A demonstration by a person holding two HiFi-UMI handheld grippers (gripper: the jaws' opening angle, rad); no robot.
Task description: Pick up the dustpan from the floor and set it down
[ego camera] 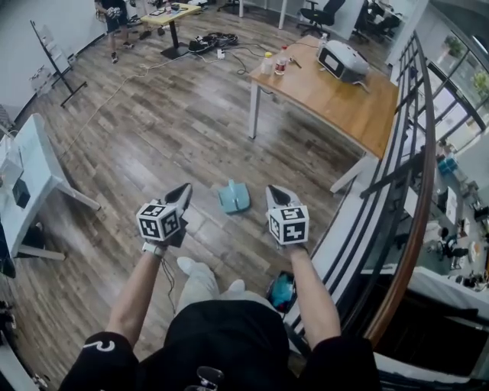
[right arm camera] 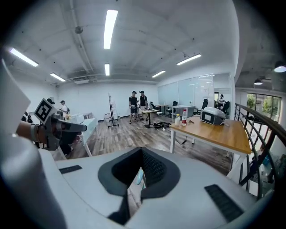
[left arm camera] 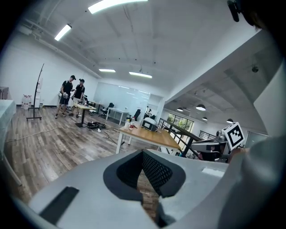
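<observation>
The light blue dustpan (ego camera: 234, 197) lies on the wooden floor, just ahead of the person's feet. My left gripper (ego camera: 181, 195) hangs in the air to its left and my right gripper (ego camera: 275, 195) to its right, both well above the floor and apart from it. Both grippers are shut with nothing between their fingers. In the left gripper view the left gripper (left arm camera: 143, 154) shows only floor through the narrow slit between its pads. In the right gripper view a sliver of the dustpan (right arm camera: 140, 175) shows below the right gripper (right arm camera: 142, 152).
A wooden table (ego camera: 336, 92) with a white appliance (ego camera: 342, 59) and bottles (ego camera: 273, 63) stands ahead on the right. A black railing (ego camera: 412, 153) runs along the right. A white table (ego camera: 30, 168) is at the left. Cables (ego camera: 210, 40) and a person (ego camera: 114, 15) are far off.
</observation>
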